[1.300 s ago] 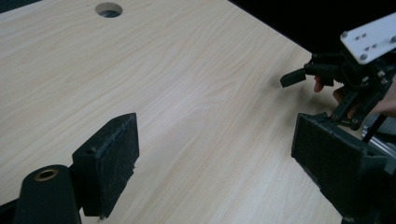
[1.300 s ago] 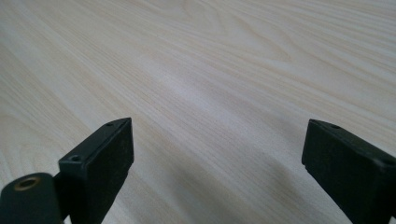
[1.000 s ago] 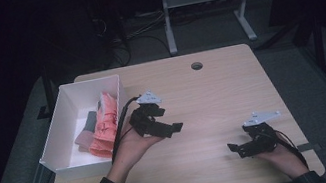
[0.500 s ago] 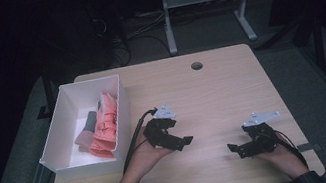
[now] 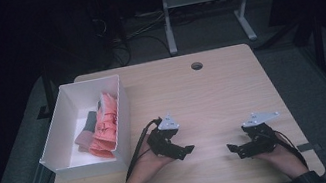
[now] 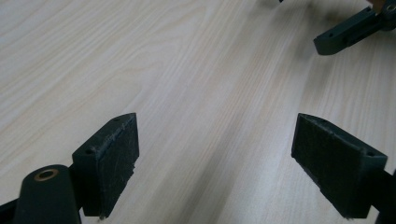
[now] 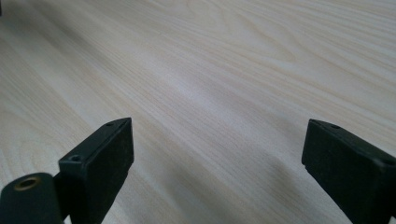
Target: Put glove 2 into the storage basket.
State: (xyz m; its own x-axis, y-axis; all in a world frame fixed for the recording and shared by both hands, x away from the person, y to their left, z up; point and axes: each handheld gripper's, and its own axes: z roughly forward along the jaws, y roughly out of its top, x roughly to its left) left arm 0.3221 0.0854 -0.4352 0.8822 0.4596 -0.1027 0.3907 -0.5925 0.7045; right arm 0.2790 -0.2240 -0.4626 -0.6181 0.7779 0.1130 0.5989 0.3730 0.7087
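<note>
Honestly, with the left hand-held gripper and right hand-held gripper both spread wide and empty over the bare near desk, just park them gently, since the pink cloth sits in the white box at left.

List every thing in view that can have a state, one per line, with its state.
left gripper: open, holding nothing, low over the table.
right gripper: open, holding nothing, low over the table.
white box: open-topped, upright at the table's left edge.
pink cloth: crumpled, inside the box against its right wall.
grey cloth: lying inside the box beside the pink one.
table: bare wood between the grippers.
</note>
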